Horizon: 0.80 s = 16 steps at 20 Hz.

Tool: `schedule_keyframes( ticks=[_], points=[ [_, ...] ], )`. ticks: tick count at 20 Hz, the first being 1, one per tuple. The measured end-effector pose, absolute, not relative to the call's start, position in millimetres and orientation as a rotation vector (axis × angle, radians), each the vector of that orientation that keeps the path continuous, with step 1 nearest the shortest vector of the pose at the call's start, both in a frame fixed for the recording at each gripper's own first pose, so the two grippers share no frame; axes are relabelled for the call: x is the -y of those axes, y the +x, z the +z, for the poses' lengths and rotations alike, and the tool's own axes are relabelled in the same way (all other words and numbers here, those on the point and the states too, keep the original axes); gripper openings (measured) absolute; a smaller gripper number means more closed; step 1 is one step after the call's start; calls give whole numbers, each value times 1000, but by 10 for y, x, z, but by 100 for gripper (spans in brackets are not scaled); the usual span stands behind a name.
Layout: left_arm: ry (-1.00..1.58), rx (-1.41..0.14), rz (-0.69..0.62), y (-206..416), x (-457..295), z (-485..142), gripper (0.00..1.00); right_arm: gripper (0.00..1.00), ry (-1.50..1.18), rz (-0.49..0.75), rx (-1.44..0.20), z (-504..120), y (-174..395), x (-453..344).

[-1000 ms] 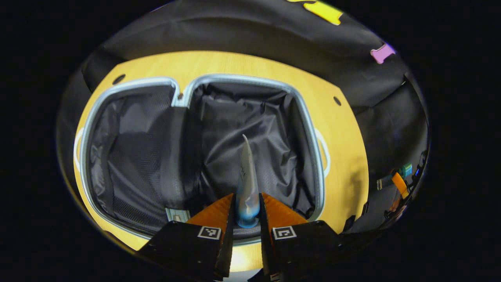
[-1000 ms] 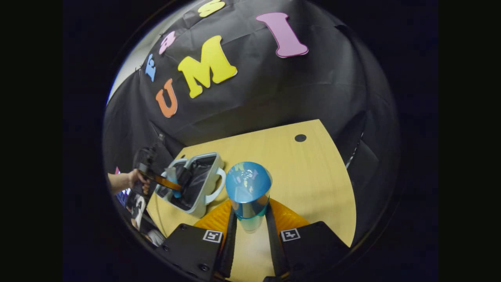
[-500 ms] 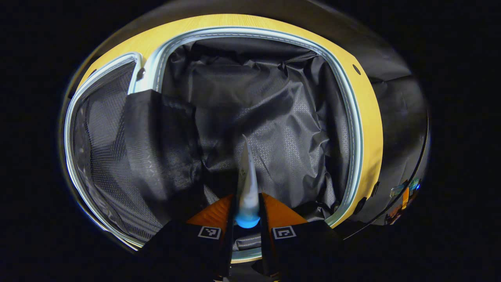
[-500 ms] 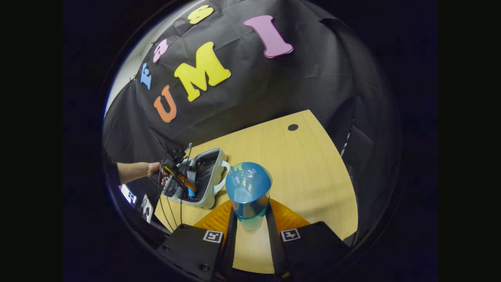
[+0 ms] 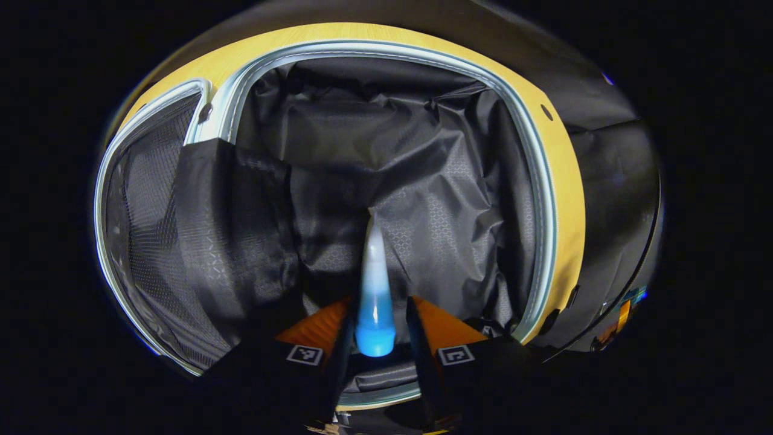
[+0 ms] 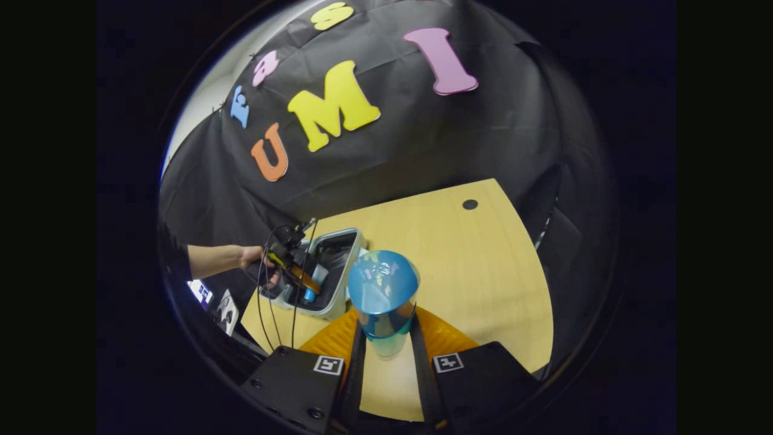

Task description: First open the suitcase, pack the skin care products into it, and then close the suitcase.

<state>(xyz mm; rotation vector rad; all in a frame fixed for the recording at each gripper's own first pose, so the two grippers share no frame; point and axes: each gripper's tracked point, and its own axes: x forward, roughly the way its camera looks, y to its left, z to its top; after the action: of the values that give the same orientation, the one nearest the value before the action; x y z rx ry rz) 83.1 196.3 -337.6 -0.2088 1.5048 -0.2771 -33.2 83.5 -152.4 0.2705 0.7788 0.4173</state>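
The left gripper is seen down inside the open suitcase, and its jaws are now spread: a gap is visible on each side of the tube, where half a second ago the tube was pinched tight between them. The tube is shown cap-end toward the camera, its flat tail pointing into the crumpled black lining of the right-hand compartment, close to the near rim. Whether it is already resting on the lining cannot be told, but the release is judged to be under way.

Compared with a second ago, far more of the suitcase interior is framed and far less of the tabletop, so the gripper has been lowered well into the case. The mesh-lined half is left untouched at the left.

In the right gripper view, the left gripper is seen held by a hand over the suitcase at the left edge of the tabletop. The right gripper is kept pressed on a blue-capped bottle, held above the near part of the tabletop, unchanged from before. That bottle is judged next to be packed; closing is not yet due.
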Motion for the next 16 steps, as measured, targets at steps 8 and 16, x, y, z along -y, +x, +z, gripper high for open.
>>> schedule_keyframes(
  ticks=[8, 16],
  points=[
    [-378, -1211, -292, 752, -1873, -2578, 89, 35, 142, 678, -859, -1428, -117, -2292],
    [-514, -665, -63, 134, -2342, -1462, 89, 37, 83, 634, -1290, -2476, 389, -3586]
  ],
)
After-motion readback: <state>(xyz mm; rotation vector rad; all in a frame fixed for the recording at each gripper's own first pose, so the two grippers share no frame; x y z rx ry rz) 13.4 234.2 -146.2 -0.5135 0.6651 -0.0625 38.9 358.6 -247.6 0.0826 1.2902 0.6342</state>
